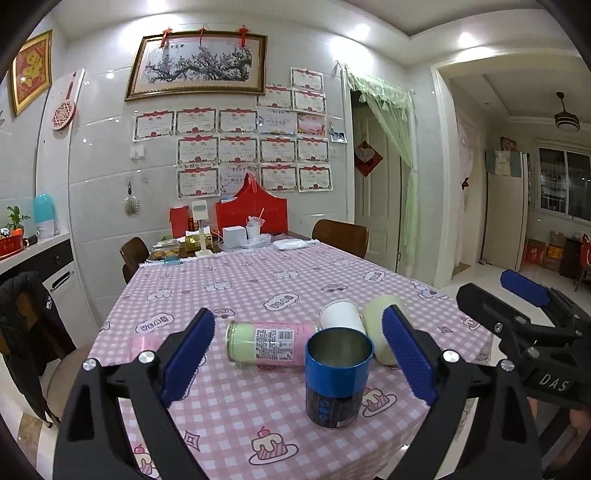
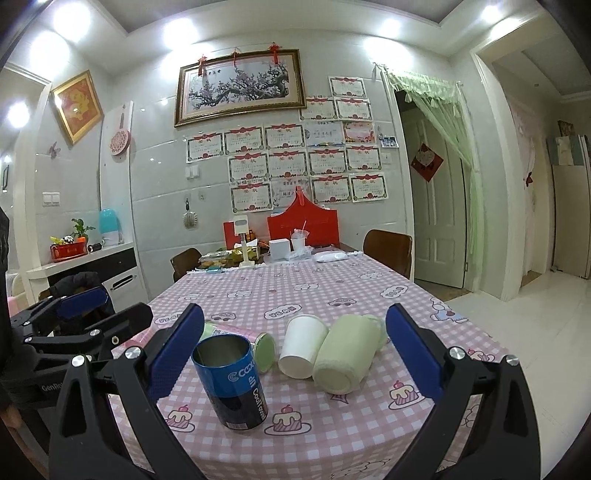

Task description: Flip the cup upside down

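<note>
The blue cup [image 1: 338, 376] stands upright, mouth up, near the table's [image 1: 258, 288] front edge, with a bottle [image 1: 269, 343], a white paper cup [image 1: 341, 315] and a pale green cup [image 1: 380, 328] lying just behind it. Both my left gripper [image 1: 299, 358] and right gripper [image 2: 295, 354] hover with fingers spread, holding nothing. I'd close one gripper around the cup's middle, lift clear of its neighbours, then roll my wrist over.

Ceiling spotlights [image 2: 72, 16] are glaring brightly, reflecting off glossy wall tiles [image 2: 155, 162]; fisheye edges are bending and darkening, perhaps slightly softening corners.
</note>
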